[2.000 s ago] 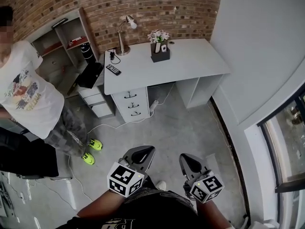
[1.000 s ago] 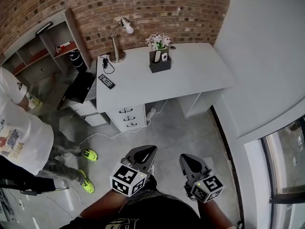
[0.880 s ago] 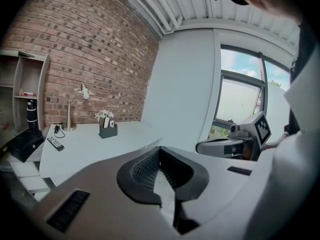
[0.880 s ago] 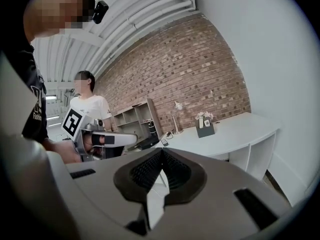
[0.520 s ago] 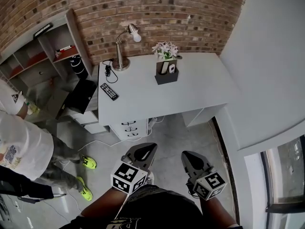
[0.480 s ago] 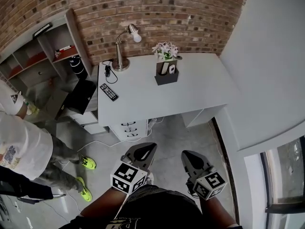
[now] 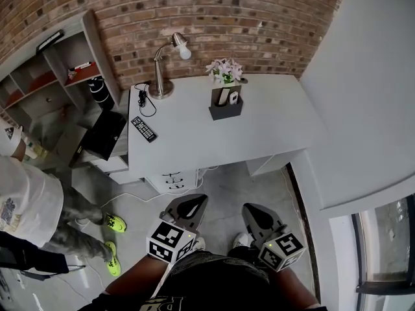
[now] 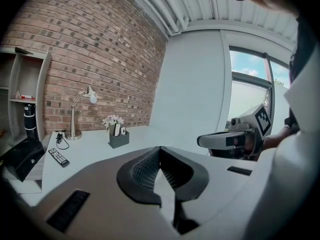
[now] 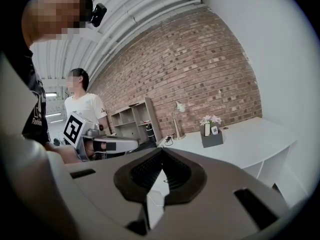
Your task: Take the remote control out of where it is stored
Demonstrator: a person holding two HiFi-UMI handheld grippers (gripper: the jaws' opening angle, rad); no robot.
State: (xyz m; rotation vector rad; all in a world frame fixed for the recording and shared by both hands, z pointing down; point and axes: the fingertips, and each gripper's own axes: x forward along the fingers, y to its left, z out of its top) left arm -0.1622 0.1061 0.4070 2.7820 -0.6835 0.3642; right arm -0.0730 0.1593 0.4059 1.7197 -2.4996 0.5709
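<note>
Left gripper and right gripper pressed together, empty; I reckon the remote control light, stiff, best pinched across its width.

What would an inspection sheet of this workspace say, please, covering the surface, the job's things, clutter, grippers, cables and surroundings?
Surface: white rectangular desk against the brick wall, mostly bare.
Job's things: black slim remote control lies flat near the desk's left edge, not held.
Clutter: silver gooseneck desk lamp; dark grey organiser box with white flowers.
Grippers: left gripper and right gripper held over the floor short of the desk, jaws shut, nothing between them.
Cables: black coiled cable beside the lamp base.
Surroundings: red brick wall; open shelf unit at left; bystander in a white T-shirt; window at right.
</note>
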